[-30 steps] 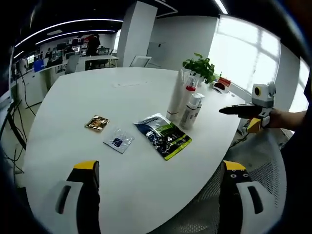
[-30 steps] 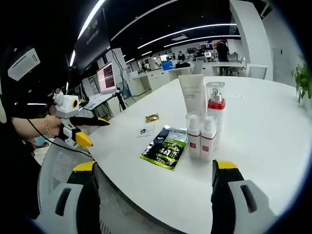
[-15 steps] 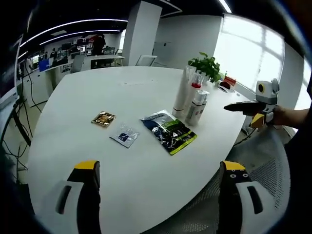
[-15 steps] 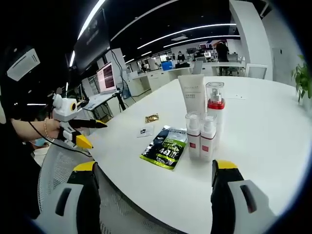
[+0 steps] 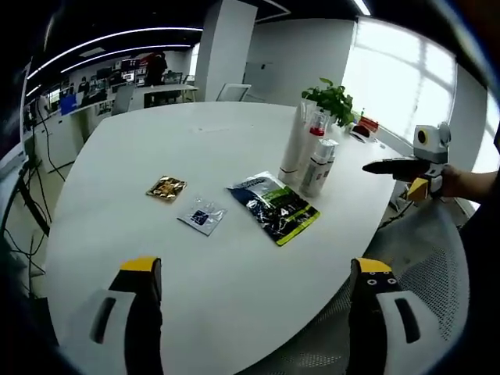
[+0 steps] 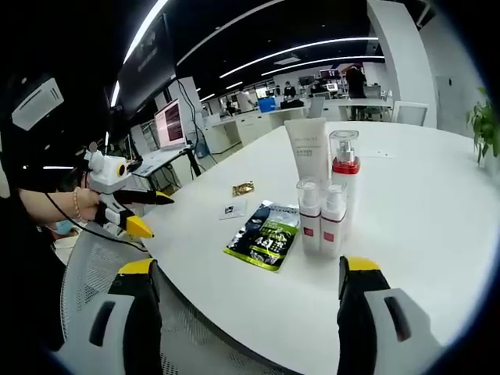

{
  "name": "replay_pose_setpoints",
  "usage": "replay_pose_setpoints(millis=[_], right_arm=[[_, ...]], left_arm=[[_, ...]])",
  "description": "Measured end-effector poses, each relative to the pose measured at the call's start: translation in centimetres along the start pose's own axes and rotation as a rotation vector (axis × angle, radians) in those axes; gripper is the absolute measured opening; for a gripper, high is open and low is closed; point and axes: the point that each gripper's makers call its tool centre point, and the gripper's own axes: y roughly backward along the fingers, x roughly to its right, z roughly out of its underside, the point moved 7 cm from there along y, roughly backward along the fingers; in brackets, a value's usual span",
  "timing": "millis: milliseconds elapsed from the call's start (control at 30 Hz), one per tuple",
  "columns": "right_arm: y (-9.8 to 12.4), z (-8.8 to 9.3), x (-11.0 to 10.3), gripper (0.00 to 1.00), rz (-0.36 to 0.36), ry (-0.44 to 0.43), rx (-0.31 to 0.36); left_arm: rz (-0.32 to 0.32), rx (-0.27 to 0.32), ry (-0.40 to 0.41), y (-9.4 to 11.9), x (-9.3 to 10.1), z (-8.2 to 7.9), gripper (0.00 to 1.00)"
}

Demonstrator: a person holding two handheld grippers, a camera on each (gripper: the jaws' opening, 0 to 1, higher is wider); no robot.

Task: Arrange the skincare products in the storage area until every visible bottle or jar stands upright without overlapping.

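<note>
- Left tool (image 5: 248,312): jaws spread wide, nothing held, off the bench (image 5: 156,156) edge.
- Right tool (image 6: 244,308): jaws wide apart, nothing held.
- White tube (image 6: 307,151), pump bottle (image 6: 344,168) and two small bottles (image 6: 323,219) are seen upright, clustered together on the bench.
- Dark green pouch (image 6: 266,234) lies flat just beside them; two small sachets (image 5: 181,201) beyond.

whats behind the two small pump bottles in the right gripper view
Behind the two small pump bottles stand a white tube and a taller red-collared pump bottle. Their lower parts are covered by the small bottles.
</note>
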Motion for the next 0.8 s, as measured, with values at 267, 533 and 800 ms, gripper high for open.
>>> replay_pose_setpoints(millis=[267, 533, 800], right_arm=[[0.0, 0.0, -0.1, 0.95, -0.001, 0.0, -0.002], [-0.1, 0.1, 0.0, 0.95, 0.002, 0.001, -0.009], [-0.2, 0.1, 0.4, 0.94, 0.013, -0.007, -0.015]], left_arm=[[0.008, -0.05, -0.07, -1.0, -0.7, -0.8, 0.95], [0.019, -0.106, -0.143, -3.1, -2.5, -1.9, 0.93], [0.029, -0.171, -0.183, -5.3, -4.4, -2.2, 0.86]])
